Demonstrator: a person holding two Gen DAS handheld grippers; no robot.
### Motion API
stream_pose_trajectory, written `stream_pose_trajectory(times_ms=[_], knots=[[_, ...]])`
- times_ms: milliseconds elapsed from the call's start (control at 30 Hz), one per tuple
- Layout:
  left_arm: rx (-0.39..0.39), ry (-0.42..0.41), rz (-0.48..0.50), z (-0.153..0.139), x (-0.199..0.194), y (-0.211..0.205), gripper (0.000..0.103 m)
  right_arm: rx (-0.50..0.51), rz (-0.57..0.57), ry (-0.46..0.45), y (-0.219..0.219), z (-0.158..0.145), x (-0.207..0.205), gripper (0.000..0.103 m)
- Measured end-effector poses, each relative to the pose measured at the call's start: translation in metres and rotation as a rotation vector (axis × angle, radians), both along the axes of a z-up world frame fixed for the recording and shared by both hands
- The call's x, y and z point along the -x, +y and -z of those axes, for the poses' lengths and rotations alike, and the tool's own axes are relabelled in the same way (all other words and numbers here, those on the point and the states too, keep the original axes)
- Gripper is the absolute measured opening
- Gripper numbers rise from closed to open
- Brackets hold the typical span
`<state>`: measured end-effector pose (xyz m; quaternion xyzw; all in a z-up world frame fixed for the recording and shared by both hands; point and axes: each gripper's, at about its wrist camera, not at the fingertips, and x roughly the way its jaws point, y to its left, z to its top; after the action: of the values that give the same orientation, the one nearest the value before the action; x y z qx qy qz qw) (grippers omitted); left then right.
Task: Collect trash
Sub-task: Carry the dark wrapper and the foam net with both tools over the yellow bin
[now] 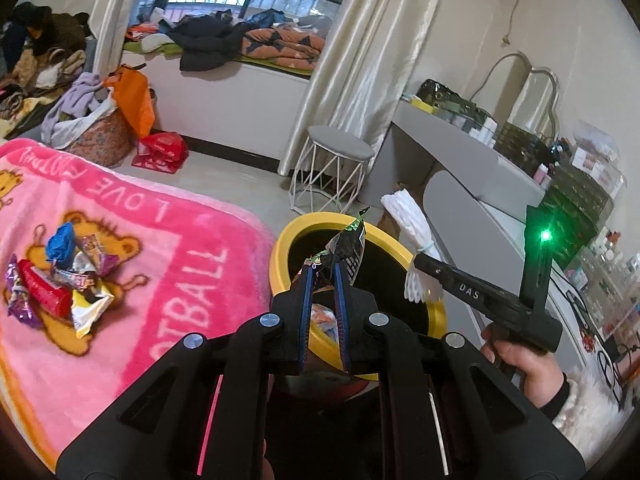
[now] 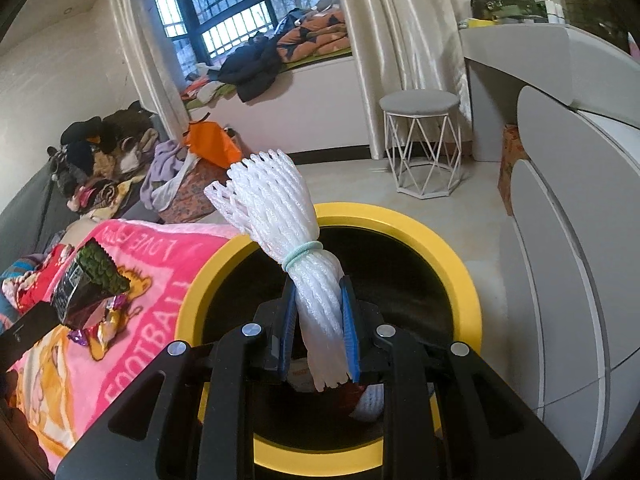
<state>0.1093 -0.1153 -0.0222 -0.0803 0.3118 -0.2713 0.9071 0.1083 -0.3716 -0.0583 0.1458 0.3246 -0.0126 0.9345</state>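
Holding both loads over the yellow-rimmed bin (image 2: 400, 220), we have our two grippers poised above its dark mouth. Our left gripper (image 1: 323, 280) has its blue pads closed on a dark snack wrapper (image 1: 348, 244), whose long axis runs up toward one o'clock, its crinkled top above the far rim. Our right gripper (image 2: 318, 312) is pinched tight on a white foam net bundle (image 2: 280, 208), tied with a pale green band, long axis leaning toward eleven o'clock. The bin opening lies directly beneath both sets of tips, so we judge that the drop needs only a release. The right one looks more centred over the mouth; the left sits nearer the rim at nine o'clock.

More wrappers (image 1: 60, 284) wait on the pink blanket (image 1: 180, 240), at nine o'clock from the bin and nearer our left gripper. Nothing blocks the opening. A grey stool (image 1: 340, 148) stands beyond, at twelve o'clock.
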Motion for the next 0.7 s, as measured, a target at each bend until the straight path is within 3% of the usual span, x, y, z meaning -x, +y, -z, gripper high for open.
stream_pose_trajectory(times_ms=[700], knots=[[-0.087, 0.065, 0.049, 0.035, -0.021, -0.057, 0.007, -0.061, 0.065, 0.031, -0.028, 0.023, -0.004, 0.02]])
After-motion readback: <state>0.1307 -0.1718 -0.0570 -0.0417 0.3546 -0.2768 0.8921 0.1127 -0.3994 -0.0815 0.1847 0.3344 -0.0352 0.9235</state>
